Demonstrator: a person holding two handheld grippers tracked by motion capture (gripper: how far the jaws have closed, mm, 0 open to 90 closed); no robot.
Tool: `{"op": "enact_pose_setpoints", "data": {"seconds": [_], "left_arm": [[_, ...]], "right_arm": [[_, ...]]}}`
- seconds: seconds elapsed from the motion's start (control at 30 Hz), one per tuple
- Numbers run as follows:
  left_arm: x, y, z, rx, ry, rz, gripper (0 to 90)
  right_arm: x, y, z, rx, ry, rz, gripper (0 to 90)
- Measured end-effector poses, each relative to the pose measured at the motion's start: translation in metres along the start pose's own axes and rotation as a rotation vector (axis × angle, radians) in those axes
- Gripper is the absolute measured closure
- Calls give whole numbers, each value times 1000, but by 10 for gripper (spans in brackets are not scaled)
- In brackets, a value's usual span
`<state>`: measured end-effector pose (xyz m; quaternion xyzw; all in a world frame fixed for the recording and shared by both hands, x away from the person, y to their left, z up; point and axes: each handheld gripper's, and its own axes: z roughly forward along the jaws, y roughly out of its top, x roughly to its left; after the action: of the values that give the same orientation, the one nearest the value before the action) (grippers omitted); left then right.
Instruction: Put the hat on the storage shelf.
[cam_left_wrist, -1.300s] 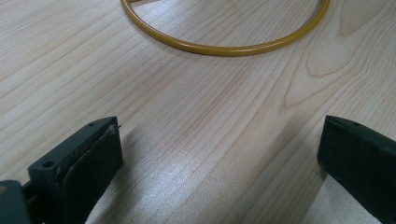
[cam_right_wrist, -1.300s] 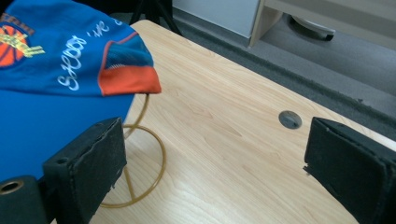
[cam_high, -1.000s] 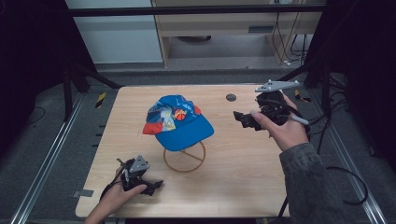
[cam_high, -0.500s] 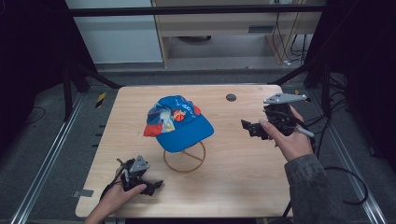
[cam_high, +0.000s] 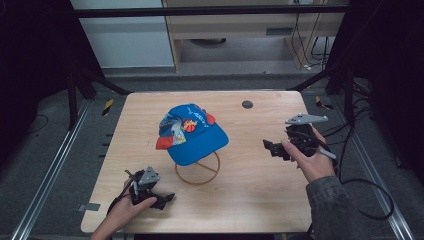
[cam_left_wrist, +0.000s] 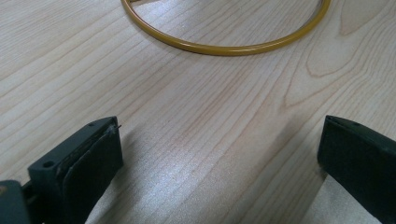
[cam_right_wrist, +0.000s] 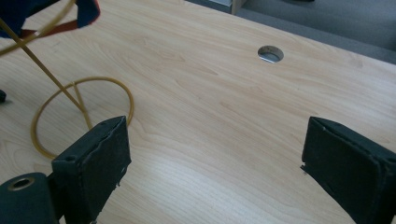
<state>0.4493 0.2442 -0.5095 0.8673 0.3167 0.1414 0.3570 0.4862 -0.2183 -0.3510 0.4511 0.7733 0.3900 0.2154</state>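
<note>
A blue cap (cam_high: 192, 132) with a colourful printed front and a red-edged flap hangs on a gold wire stand (cam_high: 197, 171) at the table's middle. My left gripper (cam_high: 167, 200) rests on the wood near the front left, open, with nothing between its fingers; its own view has my left gripper (cam_left_wrist: 219, 135) facing the stand's ring base (cam_left_wrist: 224, 46). My right gripper (cam_high: 270, 147) is held open to the right of the cap, apart from it. In the right gripper view my right gripper (cam_right_wrist: 217, 130) frames bare wood, with the stand (cam_right_wrist: 79, 112) and a cap edge (cam_right_wrist: 86, 9) at the left.
The wooden table (cam_high: 250, 200) has a round cable hole (cam_high: 247, 104) near its far edge, also seen as a hole (cam_right_wrist: 270, 53) in the right gripper view. Dark frame posts and cables stand around the table. A cabinet sits beyond it.
My right gripper has drawn back from the cap, toward the person and slightly right. The cap, stand and left gripper have stayed put.
</note>
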Motion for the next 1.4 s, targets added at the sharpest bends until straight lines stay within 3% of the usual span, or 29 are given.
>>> {"op": "enact_pose_setpoints", "data": {"seconds": [0.77,1.4], "left_arm": [[0,0,0,0,0,0,0],[0,0,0,0,0,0,0]], "right_arm": [[11,-69,35,63,19,-9,94],[34,-104,65,114,70,2,97]]}}
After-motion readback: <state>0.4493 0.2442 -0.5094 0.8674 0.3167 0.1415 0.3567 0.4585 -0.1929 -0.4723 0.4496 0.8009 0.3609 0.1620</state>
